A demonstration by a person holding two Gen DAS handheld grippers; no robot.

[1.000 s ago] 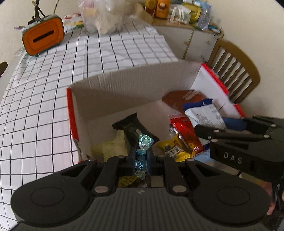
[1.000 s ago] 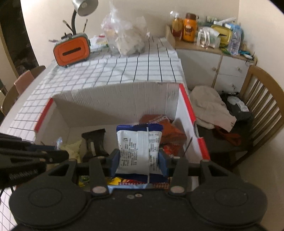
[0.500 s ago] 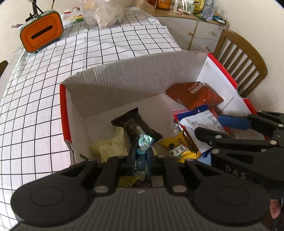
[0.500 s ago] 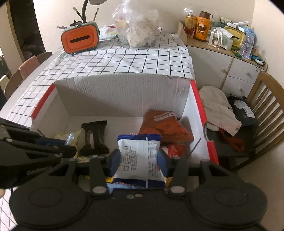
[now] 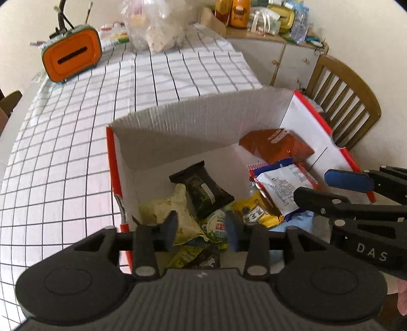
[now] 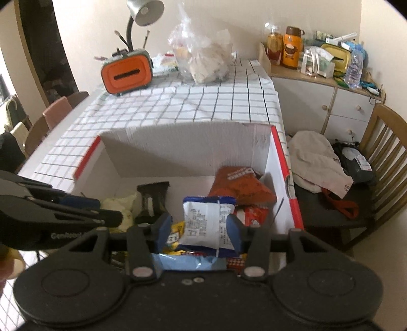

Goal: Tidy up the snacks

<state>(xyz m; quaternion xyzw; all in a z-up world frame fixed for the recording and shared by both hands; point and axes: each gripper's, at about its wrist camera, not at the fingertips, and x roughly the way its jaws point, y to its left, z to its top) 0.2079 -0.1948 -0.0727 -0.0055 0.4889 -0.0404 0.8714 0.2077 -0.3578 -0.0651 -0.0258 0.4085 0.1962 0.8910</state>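
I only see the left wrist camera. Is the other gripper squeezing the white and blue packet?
Observer: No, the right gripper has its jaws open; the white and blue packet lies between them in the box.
Operator: What's on the chair seat?
Observer: A beige cloth and a dark bag.
Operator: Anything above the orange box?
Observer: A grey lamp bends over it.
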